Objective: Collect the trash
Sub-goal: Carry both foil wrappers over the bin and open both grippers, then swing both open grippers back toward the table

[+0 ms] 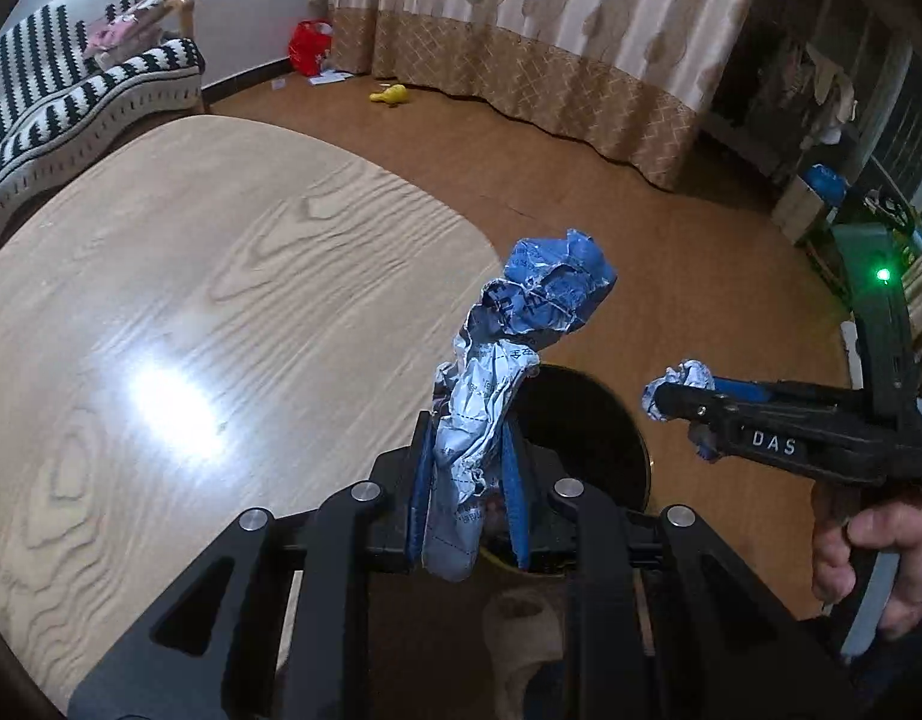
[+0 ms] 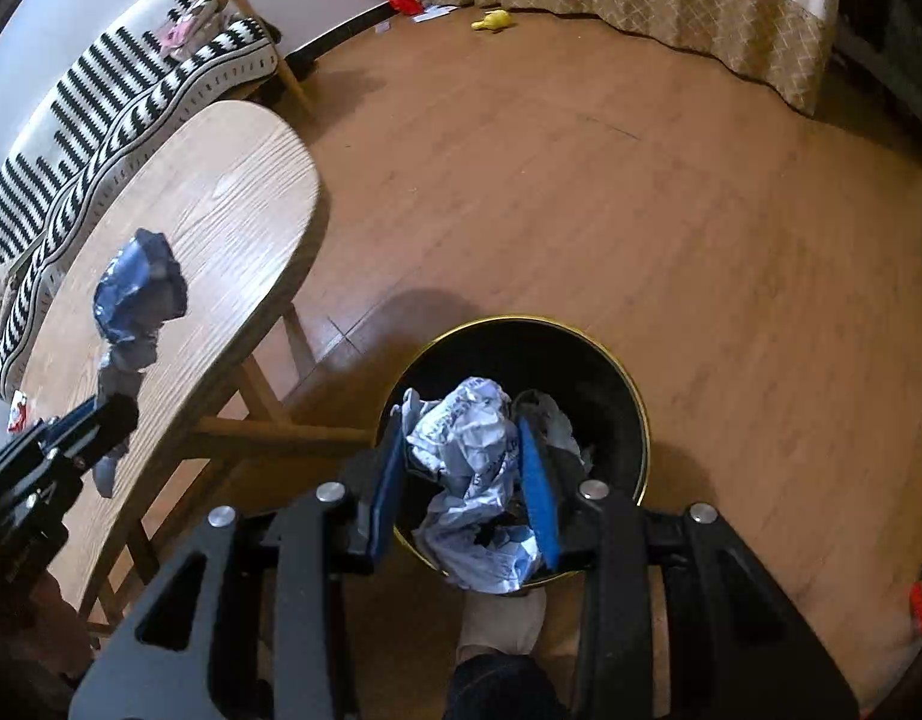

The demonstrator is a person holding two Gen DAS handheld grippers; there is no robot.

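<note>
Left fingers (image 1: 468, 468) pinch a crumpled blue wrapper (image 1: 520, 324) above the wooden surface's (image 1: 191, 276) edge; right fingers (image 2: 466, 480) clamp a white paper wad (image 2: 472, 456) directly over the black bin (image 2: 616, 384) on the floor (image 2: 640, 180).

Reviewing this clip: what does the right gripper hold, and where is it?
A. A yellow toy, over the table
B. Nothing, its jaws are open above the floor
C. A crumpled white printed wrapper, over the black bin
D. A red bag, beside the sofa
C: the right gripper has its jaws closed on the crumpled white printed wrapper, directly above the opening of the black bin.
</note>
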